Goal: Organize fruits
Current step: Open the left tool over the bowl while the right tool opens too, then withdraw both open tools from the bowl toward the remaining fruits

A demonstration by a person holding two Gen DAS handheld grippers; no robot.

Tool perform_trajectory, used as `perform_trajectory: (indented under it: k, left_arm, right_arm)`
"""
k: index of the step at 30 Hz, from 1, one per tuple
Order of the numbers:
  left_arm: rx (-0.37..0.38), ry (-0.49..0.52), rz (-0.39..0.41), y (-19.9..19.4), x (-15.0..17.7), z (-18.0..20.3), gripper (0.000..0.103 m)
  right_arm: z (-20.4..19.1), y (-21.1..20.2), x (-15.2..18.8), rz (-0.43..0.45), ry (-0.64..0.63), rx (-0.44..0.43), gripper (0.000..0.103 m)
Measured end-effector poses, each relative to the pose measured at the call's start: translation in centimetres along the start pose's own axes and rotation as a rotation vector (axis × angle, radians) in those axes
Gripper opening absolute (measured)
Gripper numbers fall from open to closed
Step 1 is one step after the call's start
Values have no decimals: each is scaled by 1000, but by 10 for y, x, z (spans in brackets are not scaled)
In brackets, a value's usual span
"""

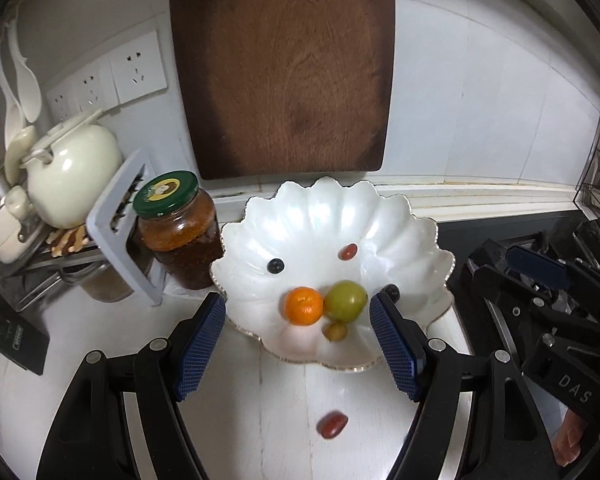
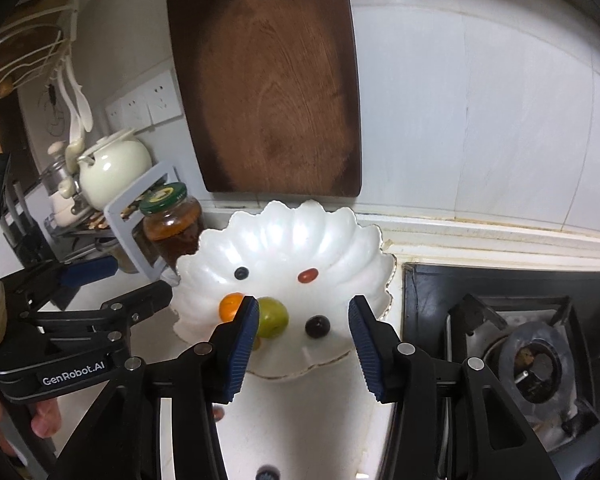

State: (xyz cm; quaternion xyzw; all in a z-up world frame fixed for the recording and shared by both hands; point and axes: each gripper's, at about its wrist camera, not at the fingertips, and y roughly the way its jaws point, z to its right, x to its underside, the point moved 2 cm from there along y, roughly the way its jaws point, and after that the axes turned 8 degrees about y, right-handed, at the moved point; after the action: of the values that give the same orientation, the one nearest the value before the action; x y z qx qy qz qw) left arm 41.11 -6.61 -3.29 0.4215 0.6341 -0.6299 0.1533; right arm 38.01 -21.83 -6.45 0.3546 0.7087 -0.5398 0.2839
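Note:
A white scalloped plate (image 1: pixel 320 216) (image 2: pixel 284 236) holds several fruits: an orange (image 1: pixel 304 306) (image 2: pixel 229 306), a green fruit (image 1: pixel 346 301) (image 2: pixel 275 318), a small yellowish one (image 1: pixel 336 332), a blueberry (image 1: pixel 276 266) (image 2: pixel 242 273), a red date (image 1: pixel 348 253) (image 2: pixel 308 276) and a dark grape (image 1: pixel 392 291) (image 2: pixel 318 326). Another red date (image 1: pixel 332 425) lies on the counter in front of the plate. My left gripper (image 1: pixel 298 302) (image 2: pixel 128 284) hangs open over the plate's near edge, holding nothing. Also open and holding nothing, my right gripper (image 2: pixel 304 308) (image 1: pixel 540 272) hovers above the grape.
A brown cutting board (image 1: pixel 284 72) (image 2: pixel 268 80) leans on the tiled wall behind the plate. Left of the plate stand a green-lidded jar (image 1: pixel 176 232) (image 2: pixel 172 224), a grey rack (image 1: pixel 116 236) and a cream teapot (image 1: pixel 72 176). A gas stove (image 2: pixel 532 360) lies to the right.

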Motion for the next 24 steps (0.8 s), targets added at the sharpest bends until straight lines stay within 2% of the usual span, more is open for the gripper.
perform_trajectory:
  k: [16, 24]
  left_arm:
    - [-30, 11, 54, -65, 34, 16, 75]
    - [-47, 7, 46, -80, 54, 21, 76]
  right_arm:
    - [-8, -50, 29, 11, -35, -43, 48]
    - [-10, -59, 44, -7, -59, -60, 48]
